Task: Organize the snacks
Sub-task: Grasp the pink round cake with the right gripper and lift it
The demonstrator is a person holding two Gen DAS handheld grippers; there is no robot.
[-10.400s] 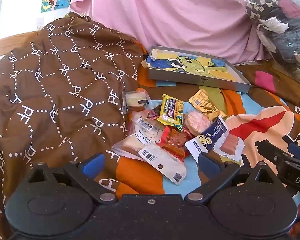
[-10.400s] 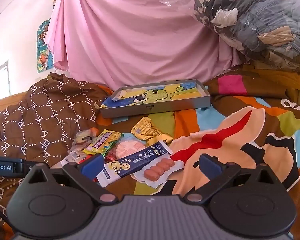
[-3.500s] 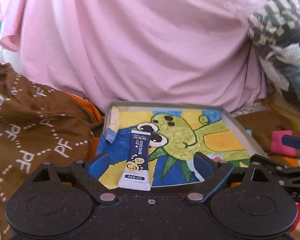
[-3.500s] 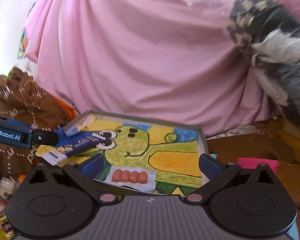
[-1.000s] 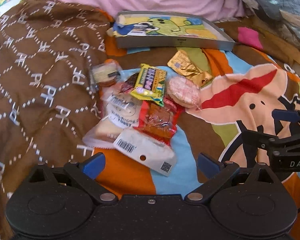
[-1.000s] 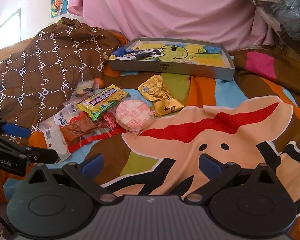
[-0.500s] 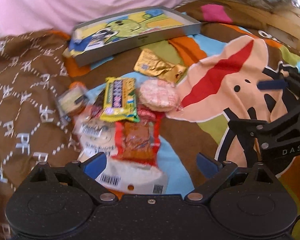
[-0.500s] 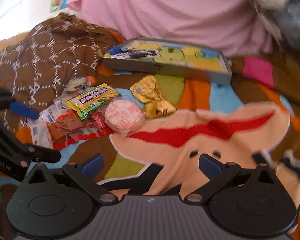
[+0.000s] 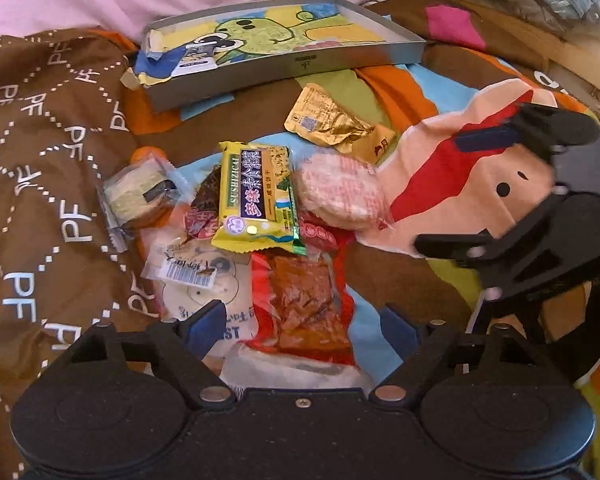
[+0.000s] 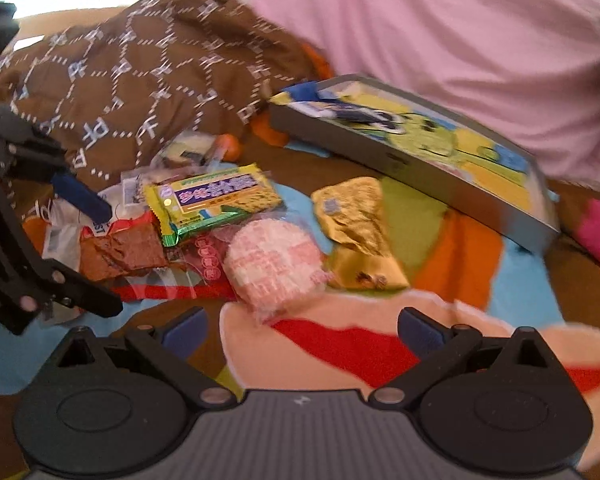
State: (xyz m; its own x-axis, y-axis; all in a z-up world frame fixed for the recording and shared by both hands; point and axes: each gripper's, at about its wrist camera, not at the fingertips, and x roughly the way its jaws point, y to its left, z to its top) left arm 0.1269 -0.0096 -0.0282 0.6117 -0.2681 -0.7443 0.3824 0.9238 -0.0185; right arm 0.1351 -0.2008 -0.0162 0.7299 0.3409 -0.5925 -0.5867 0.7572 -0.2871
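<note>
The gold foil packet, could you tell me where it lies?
In the left wrist view the gold foil packet lies on the bedspread, just before the grey tray, behind the round pink cracker.

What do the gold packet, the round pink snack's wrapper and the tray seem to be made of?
Gold packet: likely metallised foil, shiny and creased. Round pink snack's wrapper: clear plastic film with a crimped edge. Tray: grey, matte walls, probably cardboard or thin metal; cannot tell which.

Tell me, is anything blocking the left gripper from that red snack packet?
Nothing visible. The left gripper is open with the red packet lying right between its fingers. Only the yellow packet overlaps the red one's far end.
</note>
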